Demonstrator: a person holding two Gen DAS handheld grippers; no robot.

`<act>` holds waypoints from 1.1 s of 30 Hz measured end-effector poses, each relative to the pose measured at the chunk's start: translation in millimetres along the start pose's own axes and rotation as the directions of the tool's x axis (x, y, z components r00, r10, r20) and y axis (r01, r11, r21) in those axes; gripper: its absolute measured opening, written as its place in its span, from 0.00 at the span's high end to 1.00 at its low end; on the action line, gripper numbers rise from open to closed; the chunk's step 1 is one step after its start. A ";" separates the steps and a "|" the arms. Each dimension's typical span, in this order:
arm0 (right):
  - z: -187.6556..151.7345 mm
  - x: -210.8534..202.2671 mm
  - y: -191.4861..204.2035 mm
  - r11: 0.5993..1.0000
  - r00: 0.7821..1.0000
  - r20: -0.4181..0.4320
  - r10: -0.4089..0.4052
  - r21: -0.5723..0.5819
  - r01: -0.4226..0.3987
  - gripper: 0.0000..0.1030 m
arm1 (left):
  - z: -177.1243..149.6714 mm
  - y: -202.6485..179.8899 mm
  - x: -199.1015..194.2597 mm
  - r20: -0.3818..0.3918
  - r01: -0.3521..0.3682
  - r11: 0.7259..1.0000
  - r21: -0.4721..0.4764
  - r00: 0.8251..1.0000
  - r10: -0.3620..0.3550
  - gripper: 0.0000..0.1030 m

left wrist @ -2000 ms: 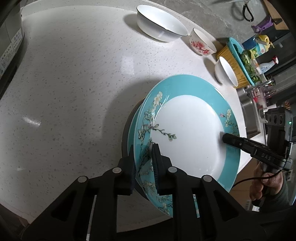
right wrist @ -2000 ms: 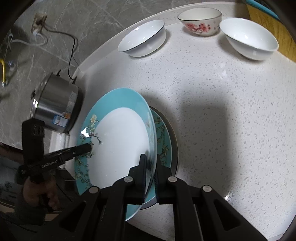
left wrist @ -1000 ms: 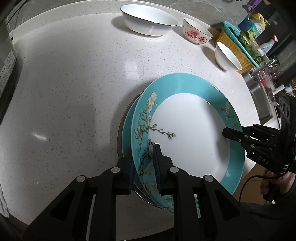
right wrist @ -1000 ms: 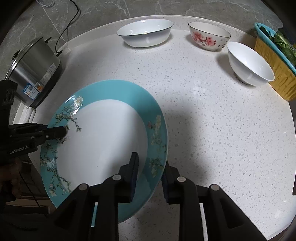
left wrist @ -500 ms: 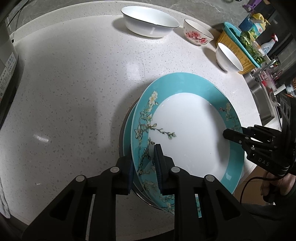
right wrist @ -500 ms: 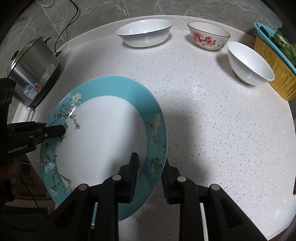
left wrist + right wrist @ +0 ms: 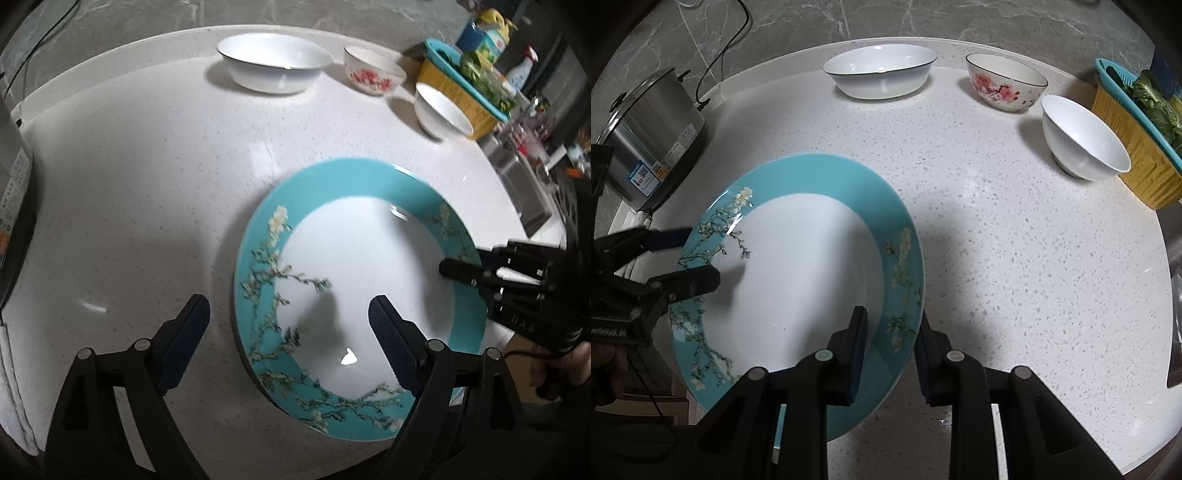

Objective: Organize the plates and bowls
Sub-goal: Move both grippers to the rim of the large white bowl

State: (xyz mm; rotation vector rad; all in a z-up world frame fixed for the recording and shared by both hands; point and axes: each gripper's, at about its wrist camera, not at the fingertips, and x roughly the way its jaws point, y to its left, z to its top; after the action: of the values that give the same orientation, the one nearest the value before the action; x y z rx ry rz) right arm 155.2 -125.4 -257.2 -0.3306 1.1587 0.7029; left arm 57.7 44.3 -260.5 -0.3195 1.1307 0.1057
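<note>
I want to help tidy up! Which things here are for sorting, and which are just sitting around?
For the job:
- turquoise plate
- wide white bowl
- pink-flowered bowl
- small white bowl

Just there:
- rice cooker
- yellow basket of greens
- spray bottle

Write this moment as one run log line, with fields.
left gripper: opening, off plate | right gripper: gripping teal plate rim | bowls: untouched

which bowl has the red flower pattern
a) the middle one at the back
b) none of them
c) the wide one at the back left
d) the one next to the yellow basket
a: the middle bowl carries red blossoms on its wall, while the wide bowl to its left and the bowl beside the yellow basket are plain white.
</note>
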 end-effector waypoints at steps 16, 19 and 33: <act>-13.9 -60.7 -81.3 0.816 0.939 0.287 0.188 0.486 -0.312 0.12 | 36.6 68.3 -34.6 0.050 0.397 0.903 -0.164 0.918 -0.394 0.01; -19.4 -87.2 -93.4 0.784 0.908 0.385 0.165 0.508 -0.357 0.00 | 49.2 75.3 -38.6 0.050 0.394 0.910 -0.129 0.919 -0.391 0.01; 54.5 -90.9 -144.0 0.725 0.866 0.438 0.241 0.512 -0.461 0.00 | 181.9 103.9 -44.2 0.105 0.263 0.954 -0.142 0.963 -0.250 0.01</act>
State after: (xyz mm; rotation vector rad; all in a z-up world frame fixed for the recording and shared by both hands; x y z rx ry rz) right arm 269.2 -231.3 -169.1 0.5681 1.0505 0.6486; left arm 172.0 201.6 -170.9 -0.5925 0.9888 -0.0230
